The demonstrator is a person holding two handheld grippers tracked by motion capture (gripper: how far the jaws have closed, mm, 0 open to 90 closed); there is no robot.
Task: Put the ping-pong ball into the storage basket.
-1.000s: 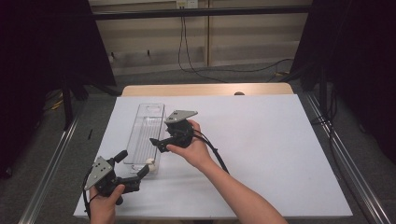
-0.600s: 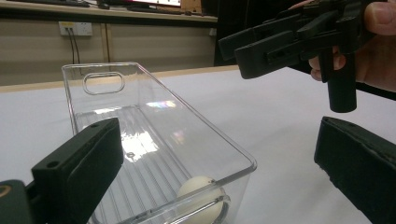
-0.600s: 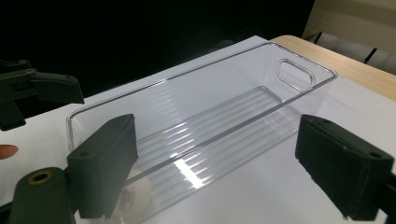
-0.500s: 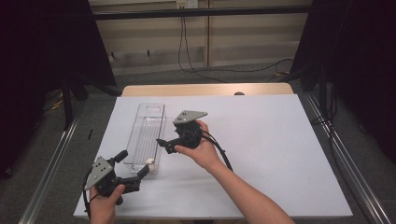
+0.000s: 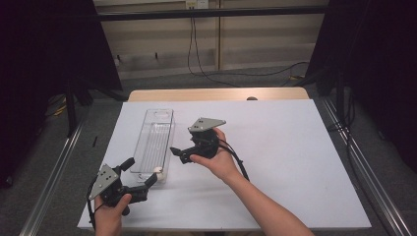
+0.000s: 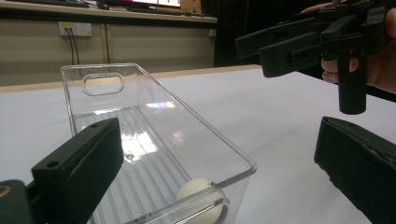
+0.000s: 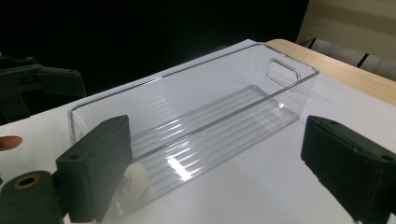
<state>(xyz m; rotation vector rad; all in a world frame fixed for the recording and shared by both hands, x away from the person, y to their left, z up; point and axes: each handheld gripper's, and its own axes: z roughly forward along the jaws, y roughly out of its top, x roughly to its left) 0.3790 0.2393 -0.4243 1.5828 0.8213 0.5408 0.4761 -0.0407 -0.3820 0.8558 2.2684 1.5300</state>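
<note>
since the white ball [image 6: 201, 198] already lies in the clear bin [image 5: 155, 142], little seems left; both grippers' fingers are spread, empty.

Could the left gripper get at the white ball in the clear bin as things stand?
Probably yes. The left gripper is open beside the bin's near end, where the ball lies; the bin's top is open, so coming over the wall looks free.
</note>
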